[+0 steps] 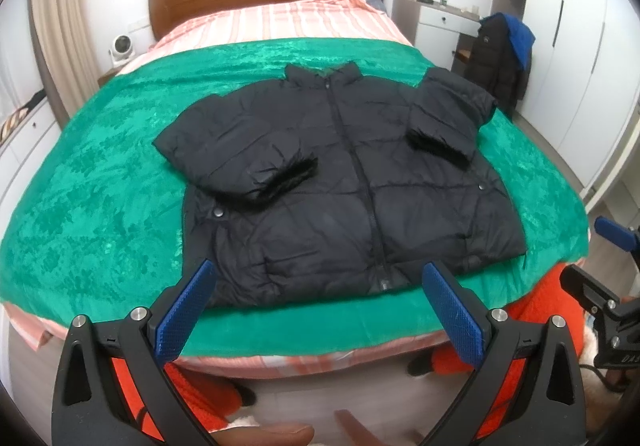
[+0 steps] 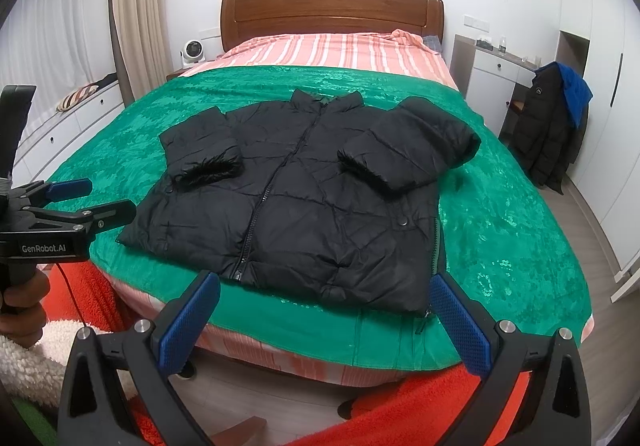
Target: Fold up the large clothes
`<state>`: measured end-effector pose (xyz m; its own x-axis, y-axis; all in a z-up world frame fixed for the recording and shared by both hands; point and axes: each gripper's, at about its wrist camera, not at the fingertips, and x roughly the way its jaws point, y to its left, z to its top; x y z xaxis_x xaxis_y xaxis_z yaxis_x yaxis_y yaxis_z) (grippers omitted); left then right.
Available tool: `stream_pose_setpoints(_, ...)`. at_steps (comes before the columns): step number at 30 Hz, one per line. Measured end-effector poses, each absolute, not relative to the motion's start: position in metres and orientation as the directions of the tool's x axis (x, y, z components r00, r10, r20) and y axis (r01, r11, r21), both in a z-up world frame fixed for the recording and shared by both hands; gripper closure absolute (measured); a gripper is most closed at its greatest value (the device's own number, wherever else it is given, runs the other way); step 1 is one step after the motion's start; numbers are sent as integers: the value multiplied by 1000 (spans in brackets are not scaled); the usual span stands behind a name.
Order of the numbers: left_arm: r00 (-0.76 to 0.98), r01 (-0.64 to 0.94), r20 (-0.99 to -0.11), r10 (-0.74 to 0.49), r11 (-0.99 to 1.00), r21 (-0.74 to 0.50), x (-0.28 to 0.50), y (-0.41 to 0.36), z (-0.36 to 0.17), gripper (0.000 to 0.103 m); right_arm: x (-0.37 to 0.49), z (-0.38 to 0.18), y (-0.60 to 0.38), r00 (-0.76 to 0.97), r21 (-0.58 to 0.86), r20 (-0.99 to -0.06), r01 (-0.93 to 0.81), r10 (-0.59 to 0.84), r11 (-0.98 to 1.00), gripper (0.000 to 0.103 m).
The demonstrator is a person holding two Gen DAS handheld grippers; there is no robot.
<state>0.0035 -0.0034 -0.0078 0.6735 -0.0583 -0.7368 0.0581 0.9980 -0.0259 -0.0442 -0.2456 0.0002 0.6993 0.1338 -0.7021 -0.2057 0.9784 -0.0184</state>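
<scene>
Nearest, the left tongs [image 1: 320, 310] and the right tongs [image 2: 326, 320] both stand wide apart, gripping nothing, held off the foot of the bed [image 2: 280, 350]. Just beyond their tips lies the black puffer jacket [image 1: 340, 182], zipped, front up on the green blanket [image 1: 100, 186], hem towards the tongs, collar away. Both sleeves are already crossed onto the chest. The body fold seems next: each pair of tongs likely needs a hem corner, then carries it towards the collar. Farthest is the wooden headboard [image 2: 332, 16].
</scene>
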Motion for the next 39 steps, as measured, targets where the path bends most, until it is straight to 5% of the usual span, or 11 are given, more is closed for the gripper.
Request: stream_pose_setpoints(39, 673, 70, -736, -75, 997, -38, -1, -5, -10, 0, -46, -1, -246, 699, -13, -703, -202, 135, 979, 0)
